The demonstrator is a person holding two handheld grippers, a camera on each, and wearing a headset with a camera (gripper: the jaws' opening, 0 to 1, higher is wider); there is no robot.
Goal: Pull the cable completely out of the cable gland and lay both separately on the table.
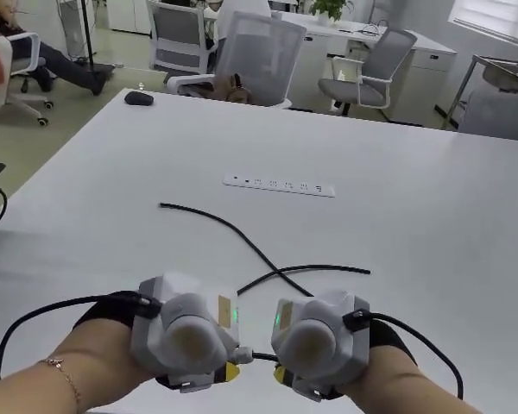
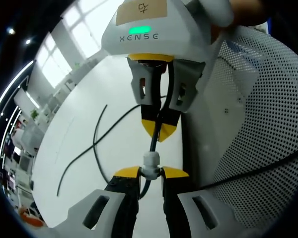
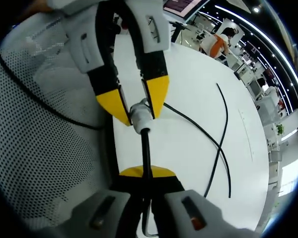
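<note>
Cable gland [image 2: 150,161] sits pinched between the tips of my left gripper [image 2: 150,172], jaws closed tight on its white body. Facing it, my right gripper [image 3: 145,173] is clamped on the black cable [image 3: 145,148], just beside the gland. The rest of the cable trails out across the table [image 1: 414,259]. Now I'd pull straight along the cable's line, hands apart, no twisting, gland held firm.

Grey office chairs [image 1: 263,53] stand behind the white table [image 1: 432,224], with desks [image 1: 432,52] and a window [image 1: 501,15] beyond.
</note>
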